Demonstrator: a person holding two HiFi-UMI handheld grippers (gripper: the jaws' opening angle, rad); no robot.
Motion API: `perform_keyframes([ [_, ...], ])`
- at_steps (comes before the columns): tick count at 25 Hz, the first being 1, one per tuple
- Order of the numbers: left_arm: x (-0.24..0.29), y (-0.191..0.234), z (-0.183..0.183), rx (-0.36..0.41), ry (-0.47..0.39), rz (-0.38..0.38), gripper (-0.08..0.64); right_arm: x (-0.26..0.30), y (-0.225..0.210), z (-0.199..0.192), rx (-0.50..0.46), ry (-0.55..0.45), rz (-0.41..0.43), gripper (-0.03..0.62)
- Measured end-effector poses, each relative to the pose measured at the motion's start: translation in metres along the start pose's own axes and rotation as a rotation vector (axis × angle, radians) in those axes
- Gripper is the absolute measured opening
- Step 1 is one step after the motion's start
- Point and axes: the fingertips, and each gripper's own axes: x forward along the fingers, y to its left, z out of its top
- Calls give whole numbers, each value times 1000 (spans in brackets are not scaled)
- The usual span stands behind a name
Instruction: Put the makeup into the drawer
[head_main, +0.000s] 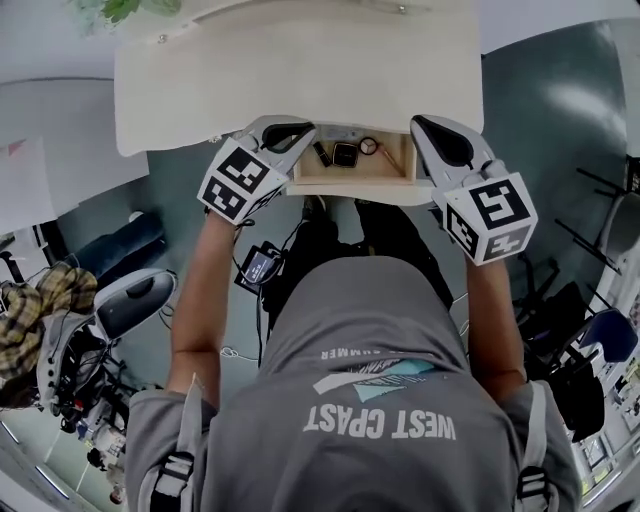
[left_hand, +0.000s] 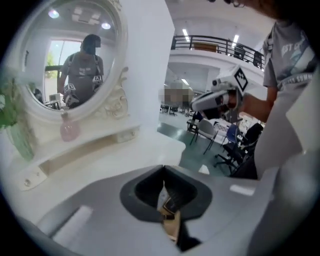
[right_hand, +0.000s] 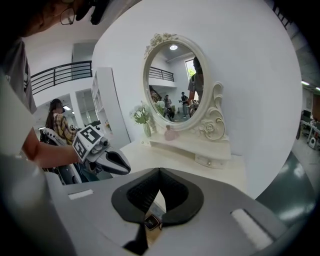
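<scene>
Pale unpainted wood inside the drawer (head_main: 355, 176); smooth, matt cream dressing table top (head_main: 300, 70).

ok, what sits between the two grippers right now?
The open drawer, makeup lying inside, between left gripper and right gripper. Head view shows it.

Bright, even light is filling the room. Ceiling lamps (left_hand: 105, 25) are glinting in the oval mirror (left_hand: 70, 55) beyond the left gripper (left_hand: 162, 172), whose view is blurring softly. Fisheye distortion is bending all edges; corners are darkening; shadows are falling faint.
</scene>
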Motion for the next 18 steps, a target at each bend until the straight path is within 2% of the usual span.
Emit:
perform_keyframes([
  [8, -80, -24, 48, 38, -155, 100, 2, -37, 46, 31, -130, -47, 9, 0],
  [12, -115, -31, 53, 43, -200, 148, 2, -50, 70, 45, -197, -63, 13, -2],
  [18, -152, -50, 52, 16, -252, 204, 2, -79, 92, 47, -226, -82, 26, -2],
])
